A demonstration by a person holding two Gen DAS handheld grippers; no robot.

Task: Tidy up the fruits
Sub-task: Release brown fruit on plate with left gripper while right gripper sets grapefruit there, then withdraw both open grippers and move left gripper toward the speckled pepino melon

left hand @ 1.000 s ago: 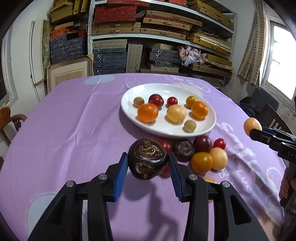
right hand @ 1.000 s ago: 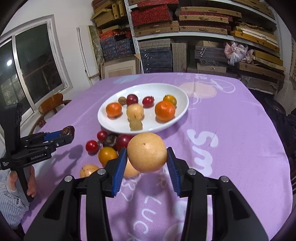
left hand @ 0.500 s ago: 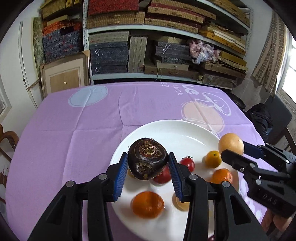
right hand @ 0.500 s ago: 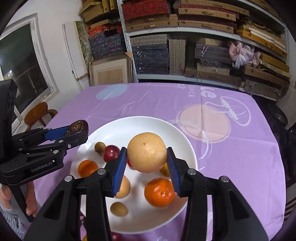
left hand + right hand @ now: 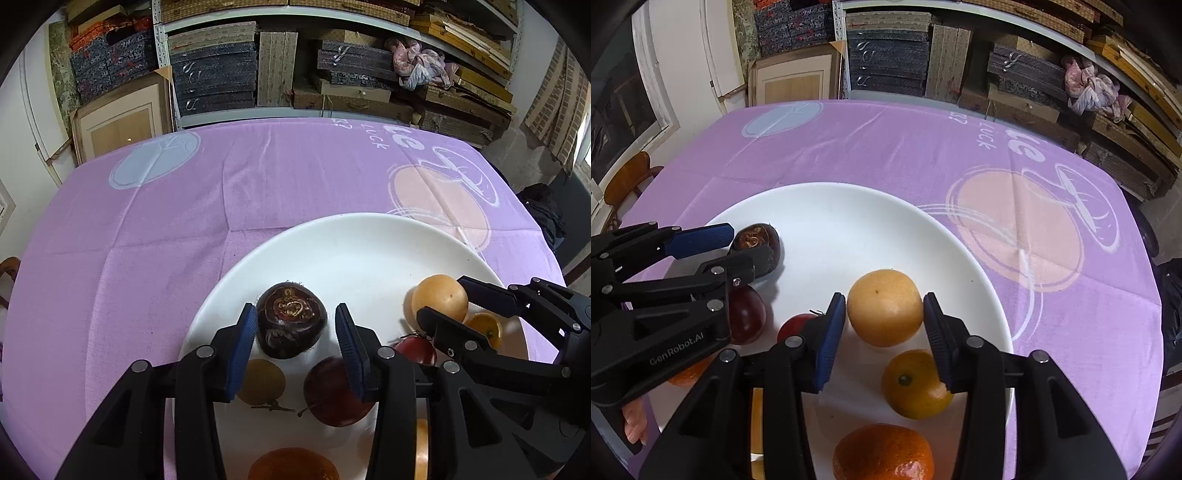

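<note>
Shelves (image 5: 258,55) of stacked boxes at the back, purple tablecloth (image 5: 184,221) in front, white plate (image 5: 351,251) on it.

Progress, my read: most of the sorting is done, approx. five or six fruits already sit on the plate. Two are in the grippers over it, not yet let go. Can't see any fruit off the plate, so I can't tell what's left beyond these two drops.

Left gripper (image 5: 295,328) is clenched on the dark fruit (image 5: 290,321), over the plate's 9 o'clock side. It's blackish-purple and rough, w/ a brown curled scar on top. A sliver of white shows by one pad, so the grip looks light. Below it lie a small brown fruit (image 5: 262,382) at 7 o'clock and a dark red plum (image 5: 334,391) at 5.

Right gripper (image 5: 885,317) grasps the pale orange fruit (image 5: 884,314), round and matt, w/ fine pores, near plate centre. A yellow citrus (image 5: 912,384) lies at 5 o'clock from it and a mandarin (image 5: 882,454) at 6.
</note>
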